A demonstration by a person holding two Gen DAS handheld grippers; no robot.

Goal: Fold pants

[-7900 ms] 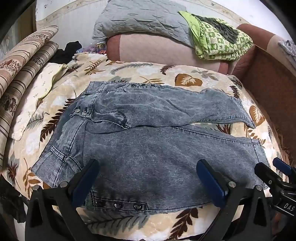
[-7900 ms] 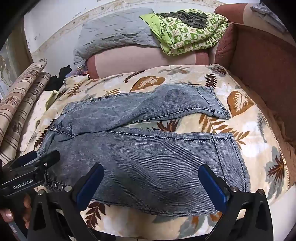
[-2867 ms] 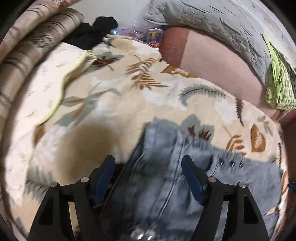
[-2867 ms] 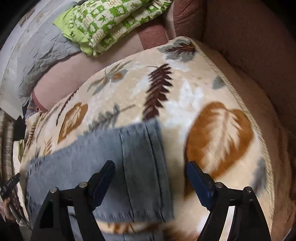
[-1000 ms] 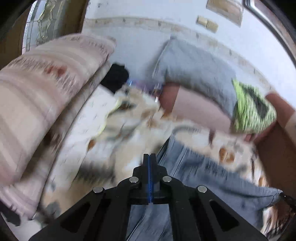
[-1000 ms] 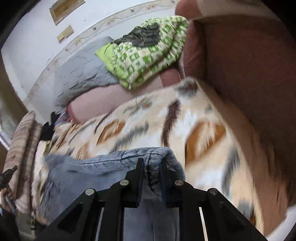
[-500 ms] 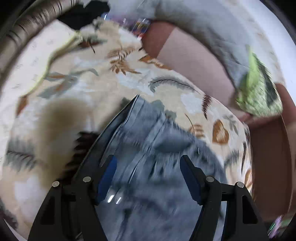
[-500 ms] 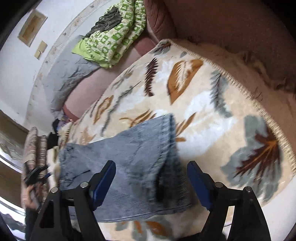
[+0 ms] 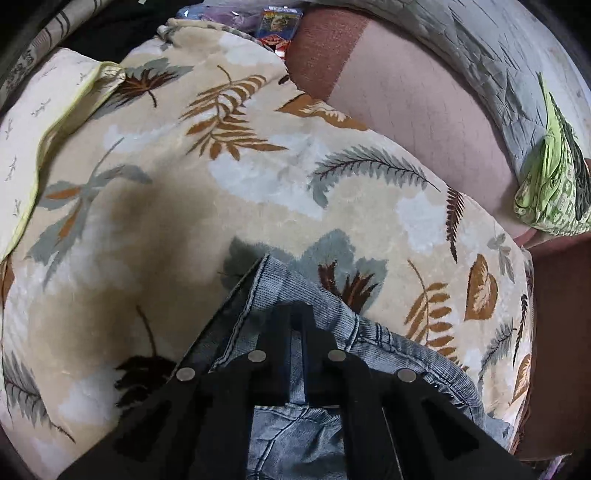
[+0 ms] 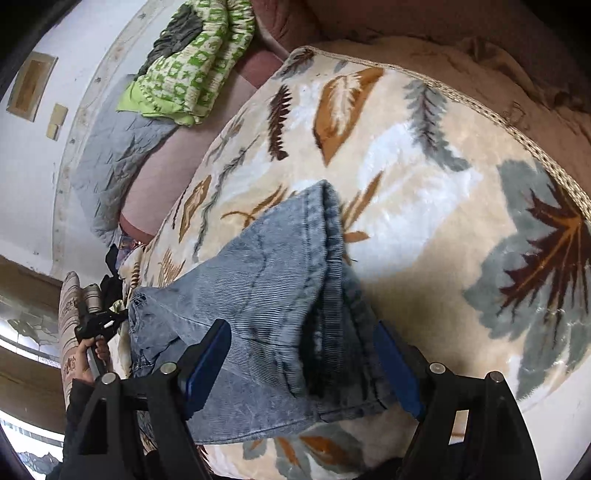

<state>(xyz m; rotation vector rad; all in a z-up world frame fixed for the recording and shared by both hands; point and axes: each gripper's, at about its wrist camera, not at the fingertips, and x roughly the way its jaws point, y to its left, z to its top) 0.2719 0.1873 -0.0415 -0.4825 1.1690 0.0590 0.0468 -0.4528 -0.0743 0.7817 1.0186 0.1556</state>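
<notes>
Grey-blue denim pants (image 10: 266, 273) lie folded lengthwise on a leaf-patterned blanket (image 10: 424, 166). My right gripper (image 10: 301, 336) stands open over the stacked leg hems, its blue pads (image 10: 207, 365) on either side of the cloth and clear of it. In the left wrist view, my left gripper (image 9: 297, 314) points steeply down. Its jaws are closing and pinch the ribbed waistband of the pants (image 9: 369, 332), with denim showing between the fingers. The left gripper (image 10: 98, 325) also shows far off in the right wrist view, held by a hand (image 10: 86, 363).
A green patterned quilt (image 10: 192, 66) and a grey quilt (image 9: 480, 55) rest on the pink sofa back (image 9: 406, 96). The brown sofa arm (image 10: 480, 29) borders the blanket on the right. Striped cushions (image 10: 70, 314) and a cream pillow (image 9: 33, 122) lie at the left end.
The left gripper was shut in the air, opened over the waistband, then dropped and closed on it. The right gripper let go of the leg hems and now stands open lower over them.
</notes>
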